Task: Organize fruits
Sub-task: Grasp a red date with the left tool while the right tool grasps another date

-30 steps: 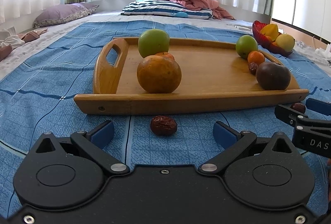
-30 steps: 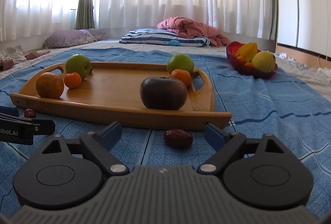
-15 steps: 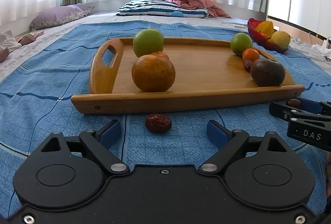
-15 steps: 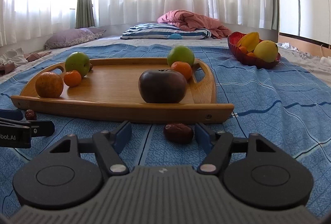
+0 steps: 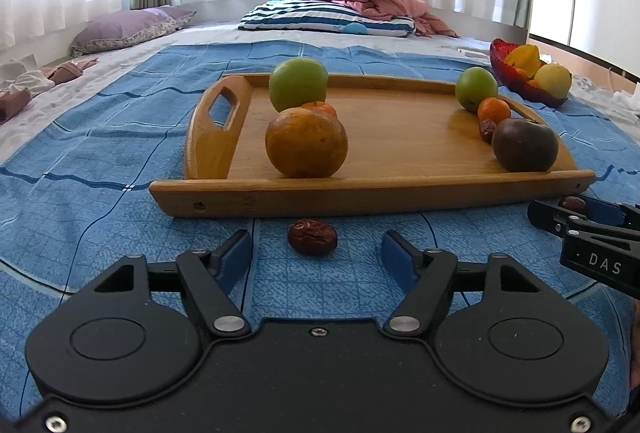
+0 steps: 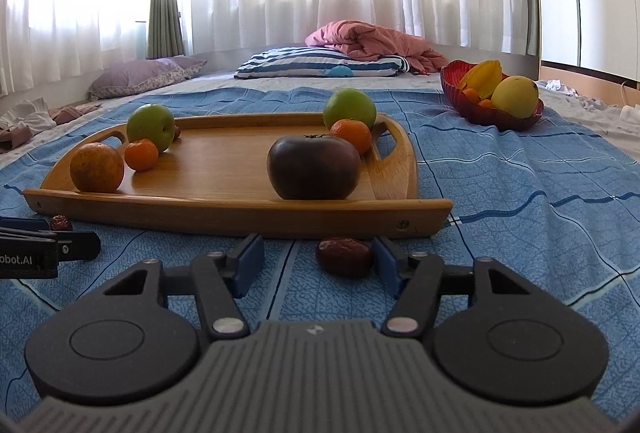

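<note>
Left wrist view has the left gripper (image 5: pixel 316 253) closing with jaws apart around a dried date (image 5: pixel 313 236) on the blue blanket (image 5: pixel 100 169) before the wooden tray (image 5: pixel 360 189), while right wrist view shows the right gripper (image 6: pixel 318 261) closing likewise, its right pad beside another date (image 6: pixel 344 256).

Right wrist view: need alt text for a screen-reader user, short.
The right gripper is closing around a dried red date lying on a blue blanket, just in front of a wooden tray. The tray holds two green apples, two tangerines, an orange and a dark tomato; a red fruit bowl sits behind to the right.
</note>
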`<action>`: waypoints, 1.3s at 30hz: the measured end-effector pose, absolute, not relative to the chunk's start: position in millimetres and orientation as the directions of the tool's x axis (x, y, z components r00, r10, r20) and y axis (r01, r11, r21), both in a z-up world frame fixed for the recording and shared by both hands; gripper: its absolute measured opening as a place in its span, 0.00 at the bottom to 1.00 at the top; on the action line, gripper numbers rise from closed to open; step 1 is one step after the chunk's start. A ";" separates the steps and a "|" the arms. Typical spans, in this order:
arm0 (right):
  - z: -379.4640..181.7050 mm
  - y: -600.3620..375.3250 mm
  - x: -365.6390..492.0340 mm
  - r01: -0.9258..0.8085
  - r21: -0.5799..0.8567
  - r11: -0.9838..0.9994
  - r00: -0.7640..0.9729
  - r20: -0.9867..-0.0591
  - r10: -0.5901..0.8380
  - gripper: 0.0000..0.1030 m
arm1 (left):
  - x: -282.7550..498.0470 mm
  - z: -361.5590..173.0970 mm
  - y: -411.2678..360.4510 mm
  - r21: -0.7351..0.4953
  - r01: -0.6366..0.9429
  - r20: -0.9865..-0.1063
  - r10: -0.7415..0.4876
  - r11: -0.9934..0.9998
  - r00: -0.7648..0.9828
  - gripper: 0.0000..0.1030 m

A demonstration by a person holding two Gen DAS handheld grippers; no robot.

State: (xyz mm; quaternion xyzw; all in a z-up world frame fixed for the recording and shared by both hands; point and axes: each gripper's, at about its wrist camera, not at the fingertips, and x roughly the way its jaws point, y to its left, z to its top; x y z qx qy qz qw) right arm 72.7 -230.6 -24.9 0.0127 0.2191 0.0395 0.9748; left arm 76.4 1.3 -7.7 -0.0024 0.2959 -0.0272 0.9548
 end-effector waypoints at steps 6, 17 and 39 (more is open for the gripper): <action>-25.1 -230.8 71.9 -0.072 0.044 0.996 0.902 -0.423 0.084 0.56 | 73.9 -5.6 -0.9 -0.001 0.032 -0.557 -0.028 0.999 0.830 0.50; -25.7 -231.1 70.0 -0.069 0.045 0.997 0.907 -0.414 0.082 0.46 | 73.0 -0.8 4.3 0.020 -0.004 -0.558 0.014 1.000 0.830 0.24; -20.6 -221.5 62.4 -0.115 -0.009 0.993 0.898 -0.429 0.100 0.30 | 59.7 13.2 0.8 -0.015 0.019 -0.543 -0.024 1.000 0.839 0.14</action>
